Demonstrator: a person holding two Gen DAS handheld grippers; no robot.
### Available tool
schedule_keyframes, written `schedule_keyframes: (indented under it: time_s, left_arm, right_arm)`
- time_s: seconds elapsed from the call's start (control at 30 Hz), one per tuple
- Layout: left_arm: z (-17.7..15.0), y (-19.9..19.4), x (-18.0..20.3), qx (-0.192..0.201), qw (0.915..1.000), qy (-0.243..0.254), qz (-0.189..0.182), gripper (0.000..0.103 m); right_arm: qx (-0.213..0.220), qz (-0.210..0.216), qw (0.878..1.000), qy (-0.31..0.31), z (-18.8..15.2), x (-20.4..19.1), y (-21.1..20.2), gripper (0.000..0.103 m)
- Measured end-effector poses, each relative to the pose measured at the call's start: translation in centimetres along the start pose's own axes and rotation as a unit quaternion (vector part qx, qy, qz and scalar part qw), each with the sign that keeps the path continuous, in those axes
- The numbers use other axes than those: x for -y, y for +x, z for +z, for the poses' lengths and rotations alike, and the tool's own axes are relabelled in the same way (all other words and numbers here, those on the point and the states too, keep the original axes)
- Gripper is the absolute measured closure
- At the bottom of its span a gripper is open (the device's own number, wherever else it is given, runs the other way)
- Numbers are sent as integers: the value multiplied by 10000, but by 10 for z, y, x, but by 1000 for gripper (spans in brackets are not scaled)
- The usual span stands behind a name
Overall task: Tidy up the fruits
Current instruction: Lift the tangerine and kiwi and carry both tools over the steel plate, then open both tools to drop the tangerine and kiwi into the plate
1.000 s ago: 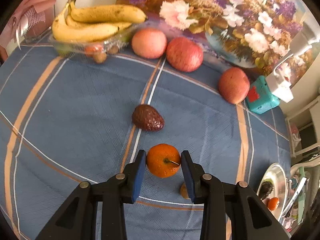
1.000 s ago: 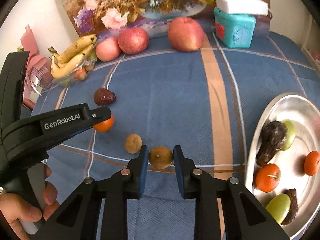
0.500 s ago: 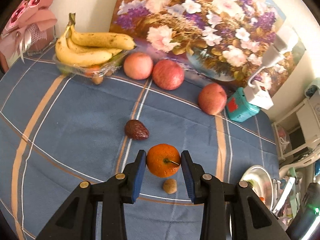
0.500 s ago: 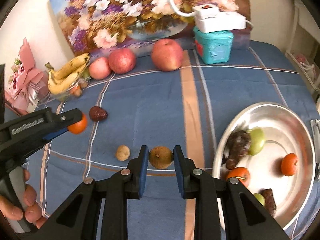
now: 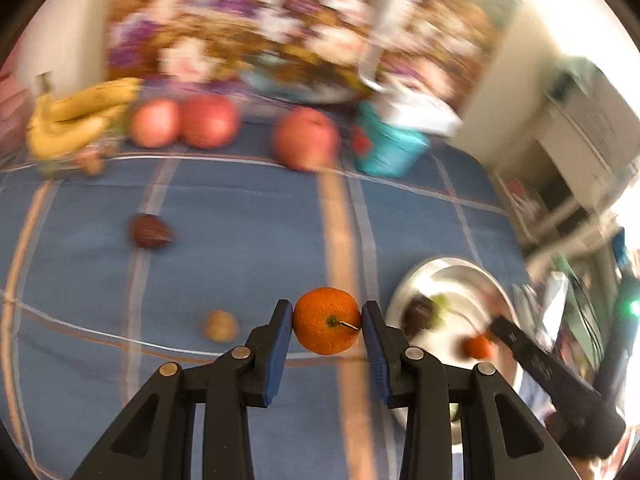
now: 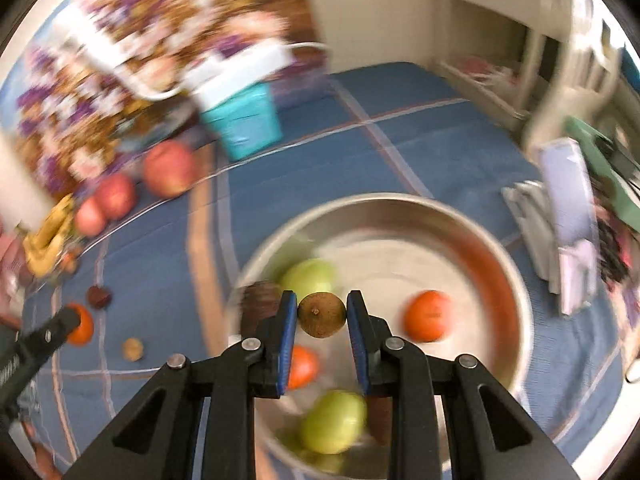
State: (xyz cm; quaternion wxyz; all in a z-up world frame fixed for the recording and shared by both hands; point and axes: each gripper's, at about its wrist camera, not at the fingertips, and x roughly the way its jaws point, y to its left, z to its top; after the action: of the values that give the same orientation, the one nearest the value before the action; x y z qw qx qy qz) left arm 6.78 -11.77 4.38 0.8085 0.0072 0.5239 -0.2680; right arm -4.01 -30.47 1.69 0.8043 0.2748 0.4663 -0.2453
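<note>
Carrying stage: the left tongs are gripping an orange, the right tongs pinching a brown fruit above the metal bowl; next, likely, opening to drop.

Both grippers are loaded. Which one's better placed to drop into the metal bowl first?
Right. The right gripper holds the brown fruit over the metal bowl. The left gripper, with its tangerine, looks to be over the tablecloth beside the bowl.

No lettering can be read anywhere (both views are, it seems, too motion-blurred).
</note>
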Motion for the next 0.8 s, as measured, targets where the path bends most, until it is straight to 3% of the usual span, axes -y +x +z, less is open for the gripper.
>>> schedule_keyframes:
  time_s: [0.17,0.3,0.6,0.8]
  left_arm:
    - [-19,15,50,-301,9974,627,-194,65]
    - [-33,27,75,-534,9937,963,-224,65]
    - [-50,40,90,-810,9895,1188,-174,63]
    - [-47,41,88,-811,9897,1159,-211,56]
  right_arm:
    - [31,-120,9990,434,2,32,-3,76]
    - [-33,-76,9989,459,0,34,-2,76]
    - [-365,45,9988,330,-5,24,15,76]
    - [-337,51,9990,304,-6,22,14,72]
